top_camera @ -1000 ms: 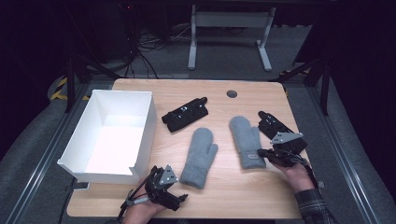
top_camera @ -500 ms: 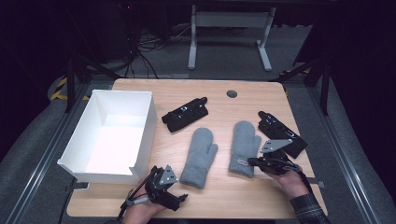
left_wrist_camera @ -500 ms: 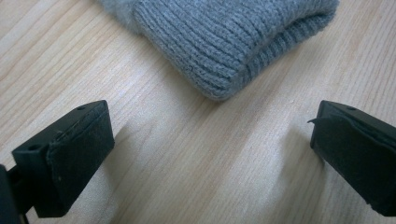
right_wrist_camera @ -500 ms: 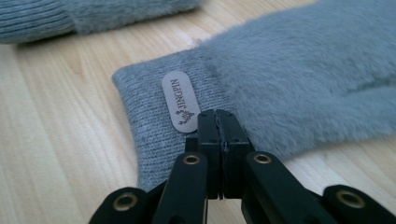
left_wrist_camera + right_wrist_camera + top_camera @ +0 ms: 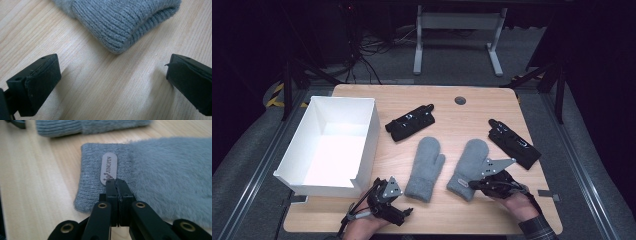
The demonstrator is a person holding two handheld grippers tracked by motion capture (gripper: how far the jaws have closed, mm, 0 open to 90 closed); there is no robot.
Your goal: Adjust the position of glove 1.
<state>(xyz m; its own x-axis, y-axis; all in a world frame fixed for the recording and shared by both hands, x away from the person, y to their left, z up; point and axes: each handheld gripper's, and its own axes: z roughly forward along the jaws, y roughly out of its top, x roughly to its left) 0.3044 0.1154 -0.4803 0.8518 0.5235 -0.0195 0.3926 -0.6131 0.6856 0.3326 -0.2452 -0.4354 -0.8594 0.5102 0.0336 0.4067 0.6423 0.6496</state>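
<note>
Two grey mittens lie side by side at the table's near middle. My right gripper (image 5: 474,184) (image 5: 116,182) is shut, its jaws pressed together with the tips on the ribbed cuff of the right mitten (image 5: 472,160) (image 5: 162,175), just below its "JINGPIN" label (image 5: 108,168). No fabric shows between the jaws. My left gripper (image 5: 399,212) (image 5: 112,72) stands open and low over bare wood, jaws wide apart. The cuff of the left mitten (image 5: 424,167) (image 5: 125,22) lies just ahead of it, untouched.
An open white box (image 5: 367,135) stands at the left of the wooden table (image 5: 447,220). One black glove (image 5: 410,122) lies behind the mittens, another black glove (image 5: 514,142) at the right. A round cable hole (image 5: 460,100) sits near the far edge.
My right gripper has moved left from beside the right black glove onto the right mitten's cuff, and that cuff has swung to the left. The left gripper has stayed put.
</note>
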